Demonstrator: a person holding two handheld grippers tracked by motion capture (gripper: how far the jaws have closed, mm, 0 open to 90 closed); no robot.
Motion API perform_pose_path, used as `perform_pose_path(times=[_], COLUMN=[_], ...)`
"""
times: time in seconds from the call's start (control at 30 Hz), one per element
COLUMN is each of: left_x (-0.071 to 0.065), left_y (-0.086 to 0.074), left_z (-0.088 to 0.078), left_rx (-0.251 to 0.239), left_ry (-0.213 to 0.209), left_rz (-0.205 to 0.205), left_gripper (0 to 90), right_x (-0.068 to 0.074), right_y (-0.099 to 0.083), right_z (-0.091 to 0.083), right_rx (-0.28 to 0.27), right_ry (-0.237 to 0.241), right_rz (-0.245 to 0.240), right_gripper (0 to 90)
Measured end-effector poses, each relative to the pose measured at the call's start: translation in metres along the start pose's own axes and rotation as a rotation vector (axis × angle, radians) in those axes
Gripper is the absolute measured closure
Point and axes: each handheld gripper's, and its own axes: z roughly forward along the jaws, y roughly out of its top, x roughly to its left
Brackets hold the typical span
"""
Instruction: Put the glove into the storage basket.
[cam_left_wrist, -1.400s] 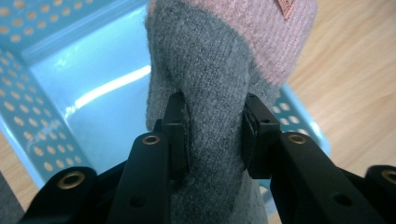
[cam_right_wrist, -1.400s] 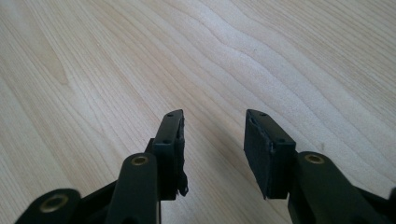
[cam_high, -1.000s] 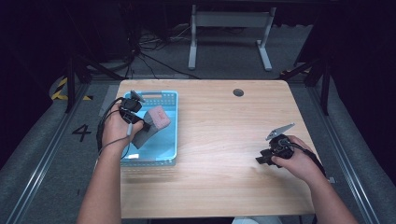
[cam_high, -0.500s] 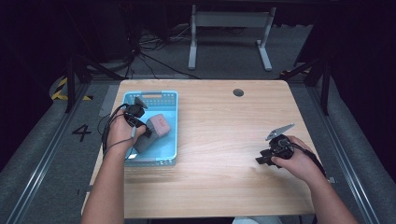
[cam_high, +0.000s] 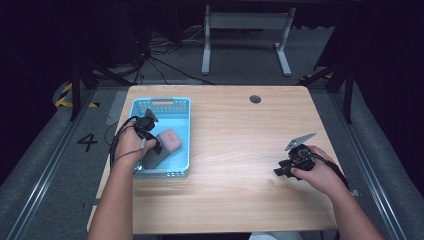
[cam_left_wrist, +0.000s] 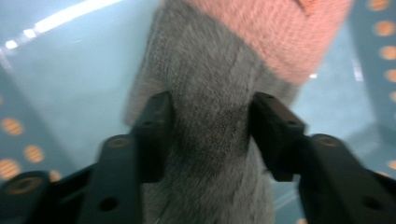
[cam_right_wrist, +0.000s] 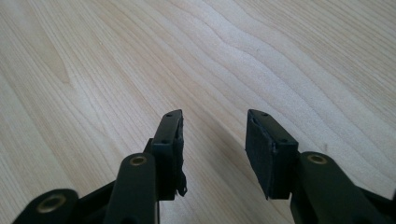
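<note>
The left gripper view shows the grey-and-pink sock (cam_left_wrist: 215, 107) between the left gripper's (cam_left_wrist: 212, 128) jaws, which have just been opening and flank its grey part; the high view places it in the blue basket (cam_high: 181, 107). The right gripper (cam_right_wrist: 212, 140) rests spread over bare table (cam_right_wrist: 280, 56)

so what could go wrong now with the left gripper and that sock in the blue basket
1. The left gripper has just been opening, yet the grey and pink sock sits between its fingers. The fuzzy cloth may cling and lift out again when the hand rises.
2. The sock lies near the front wall of the blue basket, so a dragged sock might hang over that rim.
3. The right gripper rests open on the table, too far off to help.
</note>
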Motion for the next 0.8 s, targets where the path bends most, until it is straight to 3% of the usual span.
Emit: perform_pose_path(times=[0.13, 0.37, 0.5, 0.63, 0.8], left_x=[-0.001, -0.017, -0.03, -0.046, -0.068], left_y=[-0.001, -0.004, -0.007, -0.015, -0.029], left_z=[-0.002, -0.021, -0.036, -0.051, -0.07], left_rx=[-0.007, -0.089, -0.118, -0.162, -0.215], left_ry=[0.036, 0.049, 0.06, 0.027, 0.021], left_rz=[-0.009, 0.023, 0.055, 0.097, 0.181], left_gripper=[38.2, 36.8, 36.4, 36.0, 36.0], right_x=[0.0, 0.0, 0.0, 0.0, -0.001], right_y=[0.0, -0.001, -0.001, -0.002, -0.003], right_z=[0.0, -0.001, -0.002, -0.003, -0.005], right_rx=[-0.002, -0.005, -0.009, -0.012, -0.017], right_ry=[-0.001, -0.004, -0.008, -0.007, -0.01], right_rz=[0.002, 0.006, 0.009, 0.013, 0.019], right_gripper=[57.1, 56.4, 56.1, 56.0, 55.9])
